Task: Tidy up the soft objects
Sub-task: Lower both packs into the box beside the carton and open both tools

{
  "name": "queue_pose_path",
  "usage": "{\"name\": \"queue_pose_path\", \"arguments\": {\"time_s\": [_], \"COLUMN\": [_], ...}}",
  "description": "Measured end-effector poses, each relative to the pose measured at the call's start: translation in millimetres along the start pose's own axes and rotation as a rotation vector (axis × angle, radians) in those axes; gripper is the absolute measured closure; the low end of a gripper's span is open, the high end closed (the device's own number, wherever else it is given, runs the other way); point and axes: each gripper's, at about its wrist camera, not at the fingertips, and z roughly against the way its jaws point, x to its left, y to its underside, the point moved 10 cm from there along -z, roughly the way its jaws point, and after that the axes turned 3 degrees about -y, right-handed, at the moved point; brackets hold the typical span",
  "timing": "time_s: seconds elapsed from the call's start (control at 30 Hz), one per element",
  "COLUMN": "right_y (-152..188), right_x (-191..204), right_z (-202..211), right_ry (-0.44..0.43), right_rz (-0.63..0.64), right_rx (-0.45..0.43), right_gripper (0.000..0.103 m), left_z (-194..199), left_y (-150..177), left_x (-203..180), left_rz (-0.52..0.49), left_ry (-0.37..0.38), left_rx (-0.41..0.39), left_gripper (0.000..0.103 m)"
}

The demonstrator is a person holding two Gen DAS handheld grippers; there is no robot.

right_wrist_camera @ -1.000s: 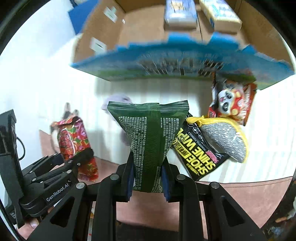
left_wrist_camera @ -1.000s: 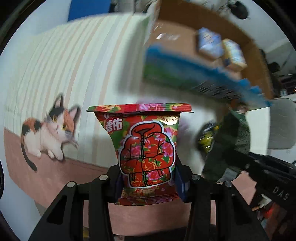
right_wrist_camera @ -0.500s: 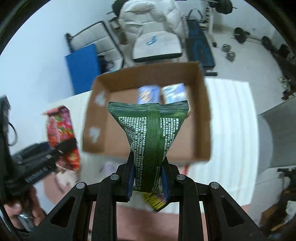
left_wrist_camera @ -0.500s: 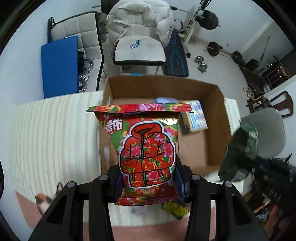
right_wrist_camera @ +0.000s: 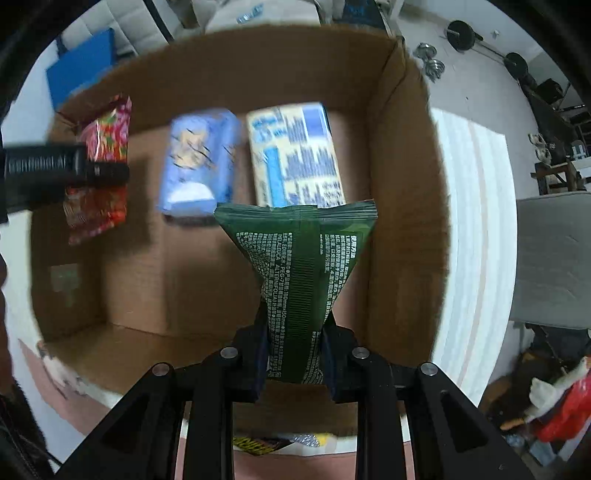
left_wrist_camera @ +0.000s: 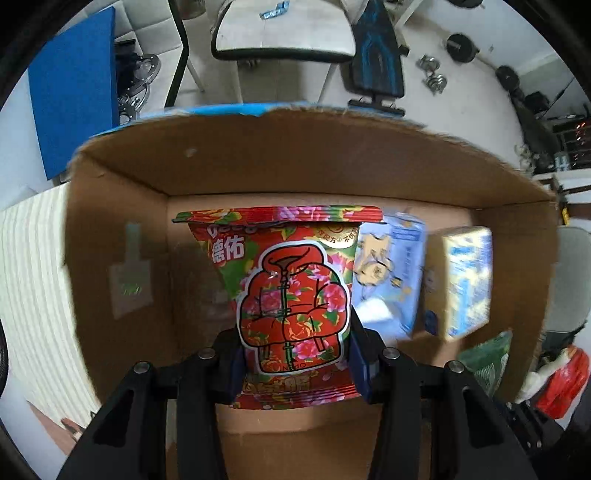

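Note:
My left gripper (left_wrist_camera: 295, 358) is shut on a red floral packet (left_wrist_camera: 291, 291) and holds it inside an open cardboard box (left_wrist_camera: 295, 170), over its left part. My right gripper (right_wrist_camera: 295, 354) is shut on a dark green packet (right_wrist_camera: 299, 280), held over the right part of the same box (right_wrist_camera: 402, 221). On the box floor lie a light blue packet (right_wrist_camera: 195, 166) and a yellow-and-blue packet (right_wrist_camera: 295, 155). The left gripper with the red packet (right_wrist_camera: 107, 136) shows at the left of the right wrist view. The green packet (left_wrist_camera: 487, 354) shows at the lower right of the left wrist view.
The box stands on a striped cloth (right_wrist_camera: 476, 229). A black-and-yellow packet (right_wrist_camera: 266, 443) lies below the box's near wall. A grey chair (right_wrist_camera: 554, 258) stands to the right. A white chair (left_wrist_camera: 284, 33), a blue board (left_wrist_camera: 74, 92) and gym weights lie beyond the box.
Both grippers have risen from the cloth, moved forward over the box and come down into it, each still holding its packet. The box now fills both views.

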Motion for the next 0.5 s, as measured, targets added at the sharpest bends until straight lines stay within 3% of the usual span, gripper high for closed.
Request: {"name": "queue_pose_path", "arguments": {"time_s": [0.13,0.3,0.5], "right_y": [1.1,1.1,0.1], "right_x": [-0.9,-0.4,1.4], "right_z": [-18.3,-29.6,-34.2], "right_ry": [0.042,0.058,0.047], "right_rz": [0.01,0.008,-0.013], "right_rx": [0.031,0.054,0.077], "right_gripper": [0.077,0.077,0.077], "left_z": [-23.1,-43.7,-42.9], "left_y": [-7.2,-8.0,-10.5], "left_x": [1.3,-6.2,-18.5], "left_rz": [-0.029,-0.027,-0.075], "left_ry": [-0.093,-0.08,-0.105], "left_rx": [0.024,0.062,0.052], "left_gripper": [0.06,0.06,0.059]}}
